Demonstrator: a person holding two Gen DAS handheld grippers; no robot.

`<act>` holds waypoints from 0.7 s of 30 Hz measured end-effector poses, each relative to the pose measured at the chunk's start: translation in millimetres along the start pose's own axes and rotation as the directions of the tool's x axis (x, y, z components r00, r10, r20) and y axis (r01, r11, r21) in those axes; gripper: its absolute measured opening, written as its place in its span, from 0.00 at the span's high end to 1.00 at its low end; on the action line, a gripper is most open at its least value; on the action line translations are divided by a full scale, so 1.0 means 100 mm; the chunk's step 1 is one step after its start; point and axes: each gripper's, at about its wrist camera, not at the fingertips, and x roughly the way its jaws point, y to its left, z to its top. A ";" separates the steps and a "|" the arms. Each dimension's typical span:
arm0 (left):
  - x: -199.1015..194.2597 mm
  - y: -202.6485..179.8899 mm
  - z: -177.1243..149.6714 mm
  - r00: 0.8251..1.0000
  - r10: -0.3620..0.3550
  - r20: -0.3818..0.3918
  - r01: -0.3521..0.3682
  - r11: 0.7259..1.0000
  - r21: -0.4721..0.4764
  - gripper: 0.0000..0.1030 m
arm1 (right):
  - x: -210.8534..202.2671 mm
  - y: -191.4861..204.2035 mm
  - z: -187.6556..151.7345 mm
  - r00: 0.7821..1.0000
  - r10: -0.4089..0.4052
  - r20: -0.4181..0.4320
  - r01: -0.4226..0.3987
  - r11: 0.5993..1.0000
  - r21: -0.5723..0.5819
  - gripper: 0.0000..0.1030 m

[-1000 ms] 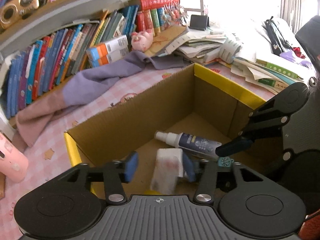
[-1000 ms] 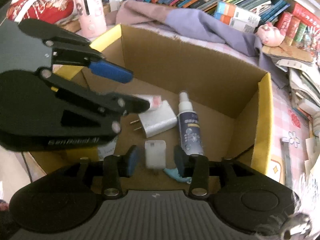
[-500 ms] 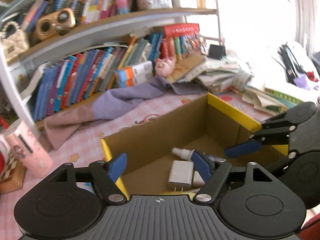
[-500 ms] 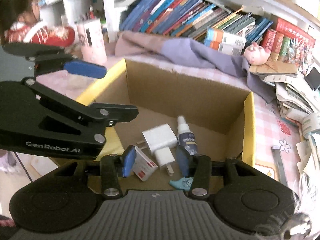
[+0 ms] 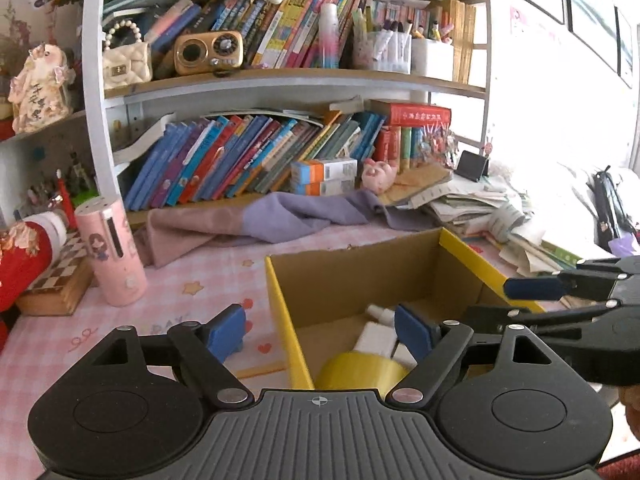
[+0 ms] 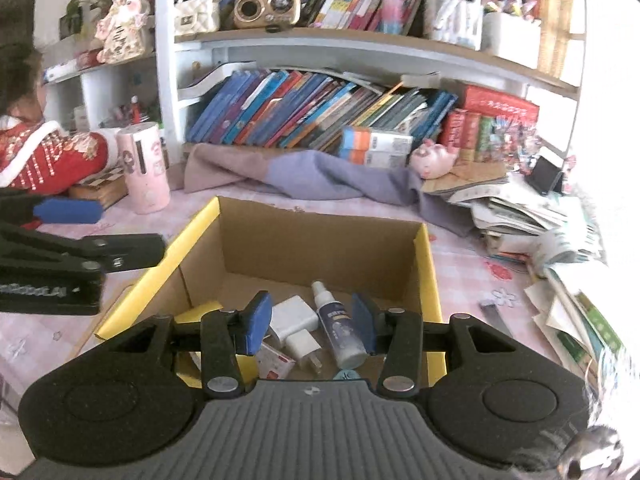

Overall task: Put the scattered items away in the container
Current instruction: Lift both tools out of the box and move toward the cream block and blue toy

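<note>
An open cardboard box (image 6: 320,240) with yellow flaps (image 5: 470,256) stands on the pink table. Inside lie a spray bottle (image 6: 338,330), two white chargers (image 6: 294,316), a small red-and-white packet (image 6: 276,360) and a teal item (image 6: 346,375). A yellow tape roll (image 5: 360,370) shows at the box's near end. My left gripper (image 5: 320,330) is open and empty above the box's near left edge. My right gripper (image 6: 310,320) is open and empty above the box's near side. Each gripper shows in the other's view (image 5: 560,300) (image 6: 80,236).
A pink cylinder (image 5: 112,252) stands left of the box. A purple cloth (image 5: 256,220) lies behind it, before a bookshelf (image 5: 260,160). Stacked papers (image 6: 560,240) crowd the right. A dark flat item (image 6: 496,316) lies on the table right of the box.
Both grippers have risen and drawn back from inside the box. The left gripper let go of the white packet and opened wider. The shelves now fill the upper views.
</note>
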 end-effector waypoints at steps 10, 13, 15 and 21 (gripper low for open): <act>-0.31 0.36 -0.26 1.000 -0.028 -0.005 0.028 0.999 -0.017 0.18 | -0.23 0.30 -0.17 0.988 -0.151 0.009 0.150 0.985 0.085 0.58; -0.38 0.45 -0.31 0.999 -0.042 -0.006 0.042 0.999 -0.014 0.18 | -0.29 0.45 -0.22 0.984 -0.176 0.004 0.175 0.981 0.087 0.58; -0.43 0.51 -0.33 0.999 -0.053 -0.003 0.053 0.999 -0.012 0.18 | -0.33 0.55 -0.25 0.982 -0.191 0.005 0.190 0.978 0.084 0.58; -0.58 0.65 -0.41 0.996 -0.086 0.007 0.086 0.996 -0.003 0.18 | -0.49 0.81 -0.33 0.974 -0.227 0.004 0.226 0.970 0.088 0.55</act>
